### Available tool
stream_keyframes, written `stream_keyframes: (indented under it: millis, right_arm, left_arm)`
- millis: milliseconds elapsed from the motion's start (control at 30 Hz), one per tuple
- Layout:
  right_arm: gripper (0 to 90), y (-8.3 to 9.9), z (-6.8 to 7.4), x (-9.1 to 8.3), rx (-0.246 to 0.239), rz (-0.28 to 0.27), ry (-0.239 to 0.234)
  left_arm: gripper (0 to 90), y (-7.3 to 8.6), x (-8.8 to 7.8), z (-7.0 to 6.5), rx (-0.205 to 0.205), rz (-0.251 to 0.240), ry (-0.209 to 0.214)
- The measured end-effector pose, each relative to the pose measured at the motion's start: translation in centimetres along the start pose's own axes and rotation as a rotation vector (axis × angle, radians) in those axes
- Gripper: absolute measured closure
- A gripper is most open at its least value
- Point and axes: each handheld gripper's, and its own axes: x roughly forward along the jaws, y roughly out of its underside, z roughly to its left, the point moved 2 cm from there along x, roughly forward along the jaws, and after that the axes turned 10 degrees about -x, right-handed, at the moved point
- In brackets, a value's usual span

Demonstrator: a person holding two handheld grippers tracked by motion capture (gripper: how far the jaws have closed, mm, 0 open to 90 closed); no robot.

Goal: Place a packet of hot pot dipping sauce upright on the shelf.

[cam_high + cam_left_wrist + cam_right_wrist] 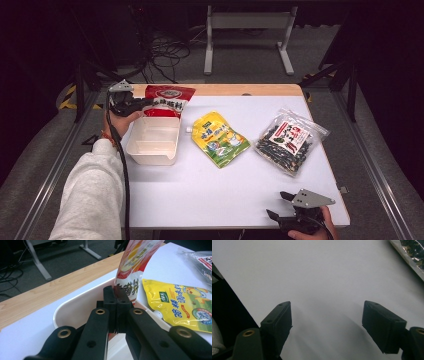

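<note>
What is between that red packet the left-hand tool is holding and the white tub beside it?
Nothing visible. The left gripper has its jaws shut on the red packet, which hangs at the white tub's far rim. The tub looks empty, and the yellow pouch lies off to the side.

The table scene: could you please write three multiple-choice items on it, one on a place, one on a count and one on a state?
1. Where does the yellow pouch lie?
A. inside the white container
B. between the white container and the clear bag of dark snacks
C. at the table's near edge

2. How many food packets are in the scene?
A. two
B. three
C. five

3. How do the left gripper's jaws stand?
A. shut on the red packet
B. wide open over the table
C. shut on the yellow pouch

Answers: 1 B, the high view shows it in the middle; 2 B, red, yellow and clear; 3 A, the left gripper view shows the jaws pinching the packet's edge.
</note>
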Motion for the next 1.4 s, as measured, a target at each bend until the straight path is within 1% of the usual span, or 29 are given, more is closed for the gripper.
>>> stream_keyframes:
  millis: [100, 167, 200, 233, 333, 367, 400, 433, 467, 500, 533, 567, 633, 667, 700, 733, 767, 833, 900, 933, 1000, 1067, 1100, 1167, 1233, 1267, 1300, 1367, 1400]
  right_arm:
    - [24.2, 0.0, -0.1, -0.1, 0.001, -0.002, 0.004]
    - [24.3, 0.0, -0.1, -0.1, 0.003, -0.001, 0.007]
    - [24.3, 0.0, -0.1, -0.1, 0.002, -0.001, 0.008]
    - [24.4, 0.0, -0.1, -0.2, 0.001, -0.002, 0.010]
    - [24.7, 0.0, -0.2, -0.2, 0.003, -0.005, 0.012]
    - [24.8, 0.0, -0.2, -0.2, 0.003, -0.006, 0.013]
    - [24.9, 0.0, -0.3, -0.3, 0.002, -0.005, 0.016]
    - [24.9, 0.0, -0.3, -0.3, 0.002, -0.006, 0.018]
    - [24.9, 0.0, -0.3, -0.3, 0.002, -0.006, 0.018]
    - [25.0, -0.1, -0.4, -0.3, 0.002, -0.009, 0.017]
    - [25.2, -0.2, -0.5, -0.4, 0.000, -0.010, 0.022]
    - [25.3, -0.2, -0.6, -0.4, 0.001, -0.012, 0.023]
    - [25.4, -0.3, -0.8, -0.5, 0.002, -0.017, 0.028]
    - [25.4, -0.4, -0.9, -0.5, 0.002, -0.020, 0.028]
    - [25.5, -0.4, -1.0, -0.6, 0.004, -0.023, 0.029]
    - [25.6, -0.5, -1.1, -0.6, 0.004, -0.025, 0.034]
    - [25.7, -0.5, -1.2, -0.6, 0.004, -0.028, 0.036]
    - [25.7, -0.6, -1.4, -0.7, 0.006, -0.032, 0.038]
    - [25.9, -0.8, -1.6, -0.7, 0.016, -0.045, 0.033]
    - [25.9, -0.9, -1.7, -0.6, 0.021, -0.051, 0.029]
    - [26.0, -1.1, -1.9, -0.6, 0.019, -0.055, 0.027]
    - [26.0, -1.3, -2.0, -0.5, 0.013, -0.056, 0.026]
    - [26.1, -1.4, -2.1, -0.4, 0.012, -0.057, 0.026]
    - [26.1, -1.5, -2.5, -0.3, 0.010, -0.058, 0.028]
    - [26.2, -1.6, -2.7, -0.4, 0.012, -0.063, 0.031]
    - [26.3, -1.7, -2.8, -0.4, 0.013, -0.064, 0.032]
    - [26.5, -1.7, -3.0, -0.4, 0.016, -0.067, 0.034]
    - [26.8, -1.8, -3.4, -0.5, 0.023, -0.074, 0.042]
    - [27.0, -1.9, -3.6, -0.6, 0.028, -0.080, 0.044]
  left_arm:
    - [89.7, 0.2, 0.0, 0.0, -0.008, -0.003, 0.002]
    - [89.5, 0.2, 0.0, -0.1, -0.009, -0.009, -0.007]
    - [89.4, 0.1, -0.1, -0.2, 0.009, -0.005, -0.015]
    - [88.8, 0.1, -0.1, -0.4, -0.001, -0.008, -0.021]
    - [85.8, 0.1, -0.5, -0.5, 0.012, -0.022, -0.036]
    - [84.6, 0.1, -0.8, -0.6, 0.008, -0.032, -0.045]
    - [83.0, 0.1, -0.8, -0.6, 0.008, -0.032, -0.045]
    - [81.2, 0.0, -1.5, -0.7, 0.004, -0.061, -0.055]
    - [80.2, 0.0, -1.5, -0.7, 0.004, -0.061, -0.055]
    - [80.2, 0.0, -1.8, -0.7, 0.004, -0.070, -0.057]
    - [79.1, 0.0, -2.2, -0.8, 0.005, -0.077, -0.067]
    - [79.2, 0.0, -2.9, -1.0, 0.014, -0.088, -0.074]
    - [79.2, 0.0, -3.7, -1.4, 0.017, -0.103, -0.063]
    - [80.2, 0.0, -3.7, -1.4, 0.017, -0.103, -0.063]
    - [81.1, 0.1, -4.4, -1.9, 0.034, -0.114, -0.058]
    - [82.7, 0.1, -4.7, -2.2, 0.043, -0.113, -0.047]
    - [84.0, 0.1, -4.7, -2.2, 0.043, -0.113, -0.047]
    - [84.5, 0.5, -5.2, -2.9, 0.058, -0.112, -0.042]
    - [84.9, 0.8, -5.7, -3.5, 0.064, -0.120, -0.020]
    - [84.9, 1.0, -5.8, -3.7, 0.064, -0.123, -0.016]
    - [85.0, 1.5, -6.2, -4.5, 0.077, -0.120, -0.003]
    - [84.9, 2.0, -6.4, -5.2, 0.093, -0.108, -0.005]
    - [84.8, 2.3, -6.6, -5.6, 0.098, -0.104, 0.002]
    - [84.7, 2.8, -7.1, -6.2, 0.102, -0.114, 0.018]
    - [84.8, 3.5, -7.4, -7.0, 0.108, -0.110, 0.028]
    - [84.8, 3.9, -7.7, -7.4, 0.118, -0.115, 0.036]
    - [84.8, 4.3, -7.8, -7.8, 0.115, -0.117, 0.047]
    - [84.2, 5.1, -8.3, -8.6, 0.127, -0.124, 0.060]
    - [83.6, 5.4, -8.5, -9.0, 0.125, -0.128, 0.070]
